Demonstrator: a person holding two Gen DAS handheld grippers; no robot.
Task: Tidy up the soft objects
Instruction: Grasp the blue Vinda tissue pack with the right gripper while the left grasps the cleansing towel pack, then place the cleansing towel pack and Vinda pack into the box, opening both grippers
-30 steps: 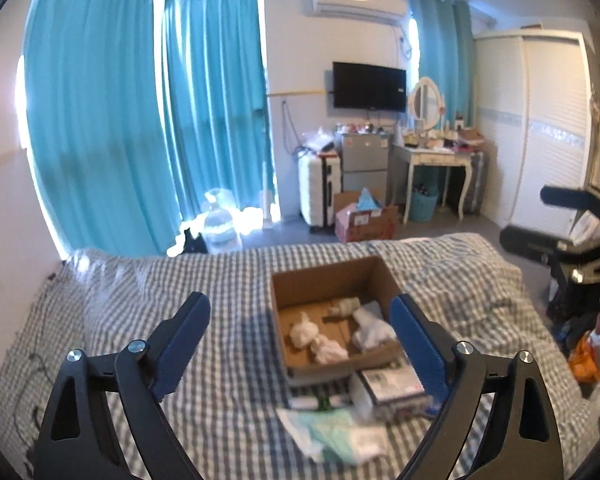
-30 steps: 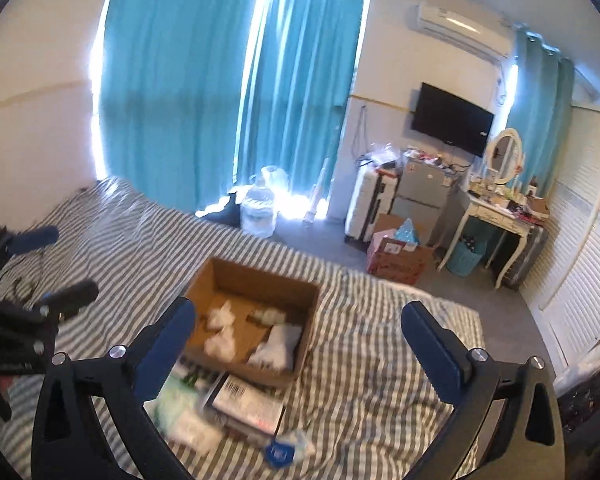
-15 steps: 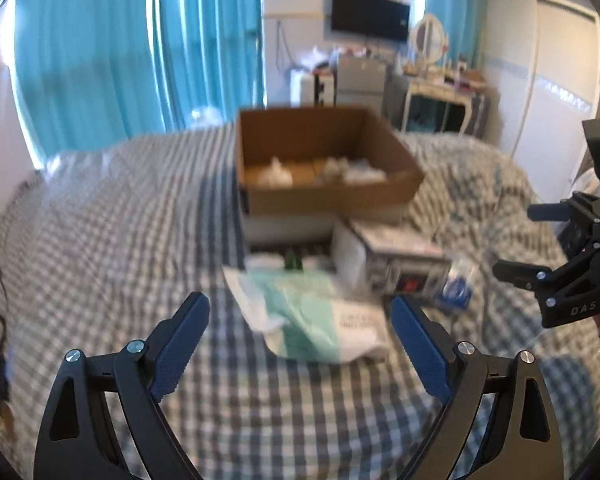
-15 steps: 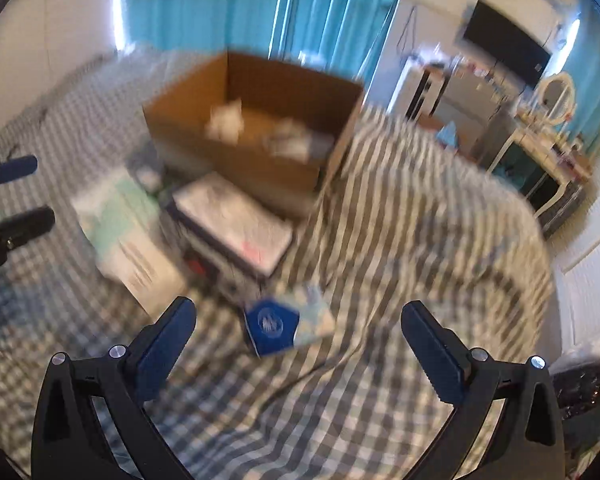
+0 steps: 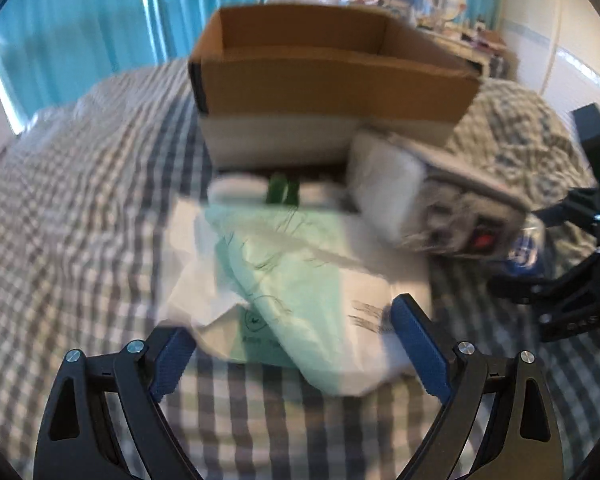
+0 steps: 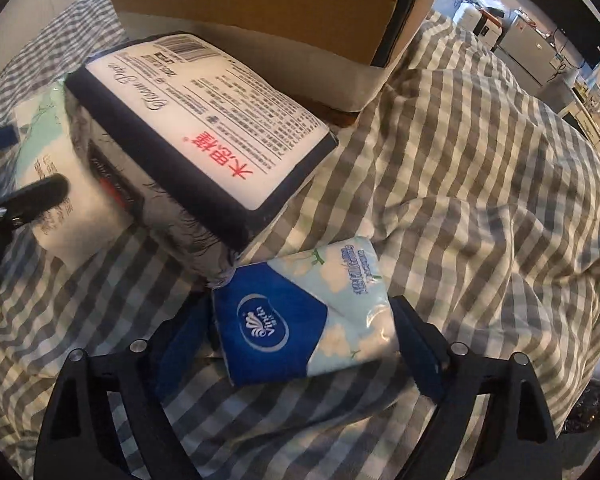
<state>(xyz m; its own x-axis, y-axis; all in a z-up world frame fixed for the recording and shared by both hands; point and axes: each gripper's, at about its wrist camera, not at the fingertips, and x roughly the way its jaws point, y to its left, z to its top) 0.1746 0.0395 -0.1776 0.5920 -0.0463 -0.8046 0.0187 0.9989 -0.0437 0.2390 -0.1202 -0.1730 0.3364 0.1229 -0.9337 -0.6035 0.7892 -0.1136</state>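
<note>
Tissue packs and soft wraps lie on the checked bed [image 6: 480, 152] in front of the cardboard box [image 5: 324, 80], and I take them biggest first. The large dark-edged tissue brick [image 6: 204, 120] leans against the box front — bulky but probably light, with slick film; I would pinch it across a short end, where the paper should give. Next, the pale green plastic bag [image 5: 296, 280] lies flat and limp before my left hand-held gripper [image 5: 296, 344], whose jaws stand wide on either side of its near edge without closing on it. It looks nearly weightless and likely to slide, so a bunched fold is the place to grip. Smallest, the blue Vinda pocket pack [image 6: 300, 320] sits between the wide-apart pads of my right hand-held gripper [image 6: 300, 340] — squashy and glossy; I'd squeeze gently across its middle.
</note>
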